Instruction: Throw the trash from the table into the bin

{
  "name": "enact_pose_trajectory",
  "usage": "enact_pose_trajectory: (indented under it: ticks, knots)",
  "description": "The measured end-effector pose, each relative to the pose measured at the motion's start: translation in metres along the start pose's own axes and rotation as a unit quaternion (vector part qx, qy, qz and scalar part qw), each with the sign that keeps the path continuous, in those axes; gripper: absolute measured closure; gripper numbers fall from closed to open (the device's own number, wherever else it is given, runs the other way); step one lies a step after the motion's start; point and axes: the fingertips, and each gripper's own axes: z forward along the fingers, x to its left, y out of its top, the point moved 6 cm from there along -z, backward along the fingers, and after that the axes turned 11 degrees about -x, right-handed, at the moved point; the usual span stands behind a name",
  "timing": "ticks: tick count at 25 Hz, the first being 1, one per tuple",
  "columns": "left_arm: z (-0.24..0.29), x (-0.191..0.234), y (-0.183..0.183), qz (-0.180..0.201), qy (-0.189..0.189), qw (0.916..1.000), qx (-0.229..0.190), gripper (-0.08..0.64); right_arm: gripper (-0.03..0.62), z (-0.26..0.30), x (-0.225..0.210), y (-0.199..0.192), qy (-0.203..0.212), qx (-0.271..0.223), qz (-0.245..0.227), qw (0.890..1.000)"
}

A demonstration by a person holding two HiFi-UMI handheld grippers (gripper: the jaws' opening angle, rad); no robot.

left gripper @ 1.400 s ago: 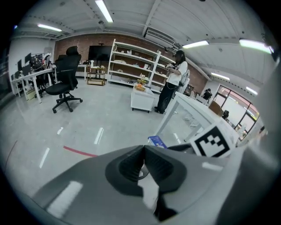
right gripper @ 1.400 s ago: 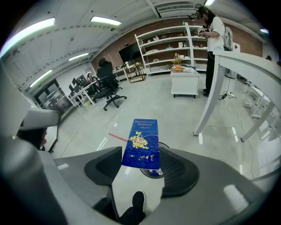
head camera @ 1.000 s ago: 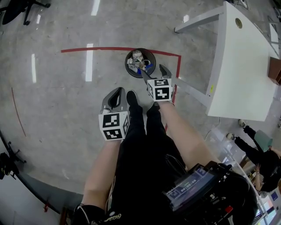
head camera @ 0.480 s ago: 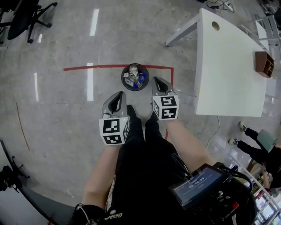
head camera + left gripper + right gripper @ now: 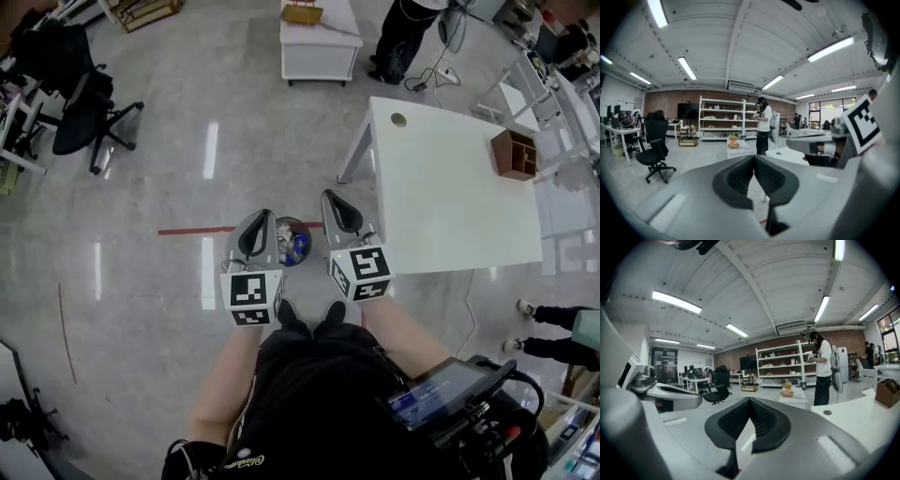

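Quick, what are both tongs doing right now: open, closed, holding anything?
Left tongs: closed, nothing between them.
Right tongs: have just been closing and are now closed, nothing between them.

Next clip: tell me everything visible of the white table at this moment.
The white table has a plain, smooth rectangular top, seen from above in the head view, with a slanted white leg showing at its left. A small round hole sits near the far left corner. A brown wooden box with open compartments stands by the right edge; no trash shows on the top. It stands on the glossy grey floor.
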Motion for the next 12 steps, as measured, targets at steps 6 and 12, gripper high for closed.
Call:
enact_pose_trajectory:
  ticks: [6, 12]
  knots:
    - [-0.005, -0.014, 0.054, 0.018, 0.005, 0.9983, -0.054, 0.552, 0.594, -0.023, -0.001, 0.051, 0.007, -0.054, -0.026, 0.998]
    - [-0.009, -0.026, 0.072, 0.026, 0.006, 0.9968, -0.076, 0.552, 0.594, -0.036, -0.008, 0.066, 0.008, -0.069, -0.031, 0.997]
